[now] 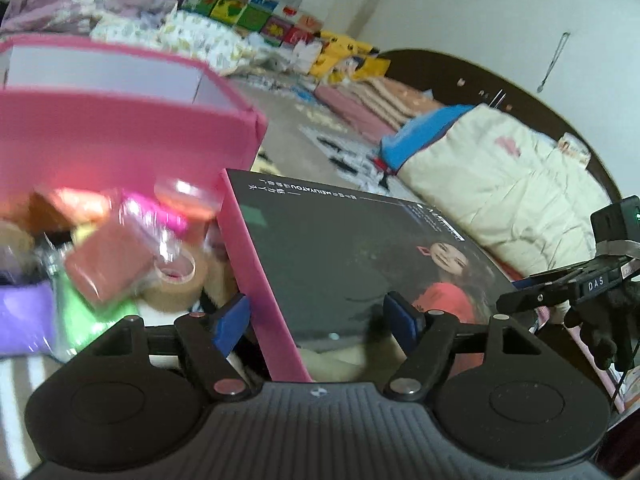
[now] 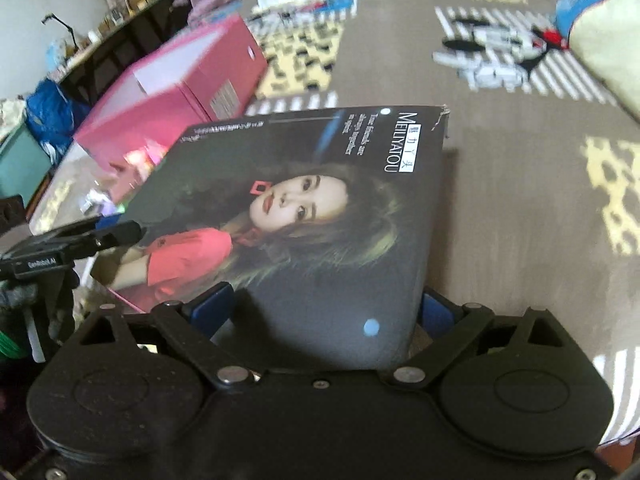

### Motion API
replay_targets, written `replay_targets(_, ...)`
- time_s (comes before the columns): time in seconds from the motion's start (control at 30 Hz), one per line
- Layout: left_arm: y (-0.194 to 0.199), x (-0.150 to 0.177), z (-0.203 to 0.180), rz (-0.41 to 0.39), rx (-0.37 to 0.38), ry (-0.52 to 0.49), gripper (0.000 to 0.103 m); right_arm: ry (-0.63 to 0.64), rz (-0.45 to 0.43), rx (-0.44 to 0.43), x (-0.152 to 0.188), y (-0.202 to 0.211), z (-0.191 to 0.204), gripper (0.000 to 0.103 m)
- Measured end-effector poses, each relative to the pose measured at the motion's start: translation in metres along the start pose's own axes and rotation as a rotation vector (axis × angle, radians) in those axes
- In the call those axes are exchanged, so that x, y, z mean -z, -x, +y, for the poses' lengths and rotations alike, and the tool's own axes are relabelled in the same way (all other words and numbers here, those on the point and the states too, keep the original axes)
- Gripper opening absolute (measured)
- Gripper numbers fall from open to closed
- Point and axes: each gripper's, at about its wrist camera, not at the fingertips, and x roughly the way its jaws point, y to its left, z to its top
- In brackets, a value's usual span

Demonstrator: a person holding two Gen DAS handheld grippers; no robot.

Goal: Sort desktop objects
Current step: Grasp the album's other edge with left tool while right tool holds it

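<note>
Patterned bedspread (image 2: 520, 200) — both tongs low, box-straddling

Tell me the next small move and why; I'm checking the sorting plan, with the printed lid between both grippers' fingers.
Probably draw both grippers back off the printed lid. The left gripper straddles its pink side wall, pads clear of it; the right gripper stands wide around its corner. The pink box is open, and a tape roll beside it is unsorted.
</note>
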Motion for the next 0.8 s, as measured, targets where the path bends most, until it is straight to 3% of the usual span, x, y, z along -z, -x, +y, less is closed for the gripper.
replay_targets(0.27,0.034,-0.019,-0.021,-0.086,0.021,-0.024,0.072,0.007,-0.098,0.013,-0.006,0.04,0.023,0.097)
replay_targets(0.47,0.054,-0.025,-0.026,-0.131,-0.022,-0.056,0.073,0.025,-0.123,0.024,-0.009,0.044,0.044,0.097)
replay_targets(0.8,0.109,-0.046,-0.002,-0.237,-0.098,0.023,0.073,0.093,-0.201,-0.031,-0.048,0.042,0.094,0.097)
